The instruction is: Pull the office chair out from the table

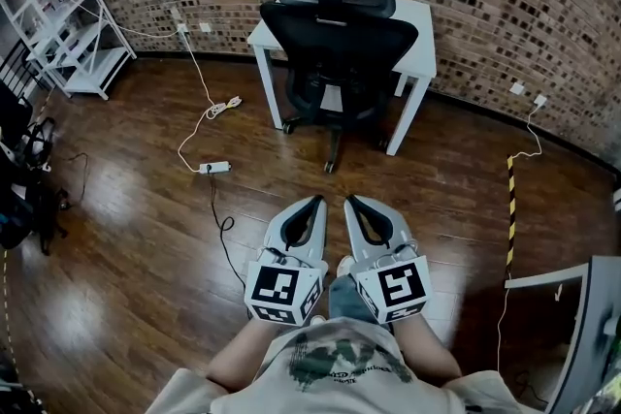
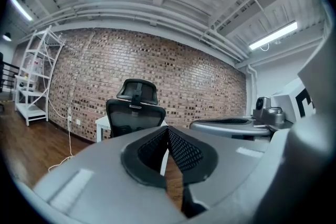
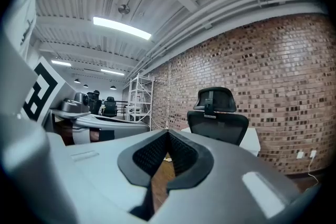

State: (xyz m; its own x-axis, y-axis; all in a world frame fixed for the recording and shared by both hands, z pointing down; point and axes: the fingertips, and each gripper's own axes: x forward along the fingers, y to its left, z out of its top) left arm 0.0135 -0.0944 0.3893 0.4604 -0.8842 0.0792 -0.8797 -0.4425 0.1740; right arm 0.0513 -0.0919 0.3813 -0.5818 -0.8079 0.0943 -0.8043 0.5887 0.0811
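A black office chair (image 1: 335,39) with a mesh back and headrest stands tucked under a small white table (image 1: 419,44) against the brick wall; its wheeled base rests on the wood floor. The chair (image 2: 135,113) also appears ahead in the left gripper view, and the chair (image 3: 218,118) in the right gripper view. My left gripper (image 1: 319,202) and right gripper (image 1: 348,200) are held side by side, level, pointing at the chair from some way back. Both are shut with nothing between the jaws, well apart from the chair.
A white cable with a power strip (image 1: 214,167) trails over the floor left of the chair. A white shelf rack (image 1: 68,15) stands at the back left. A yellow-black striped strip (image 1: 510,208) and a grey desk edge (image 1: 592,325) lie at the right.
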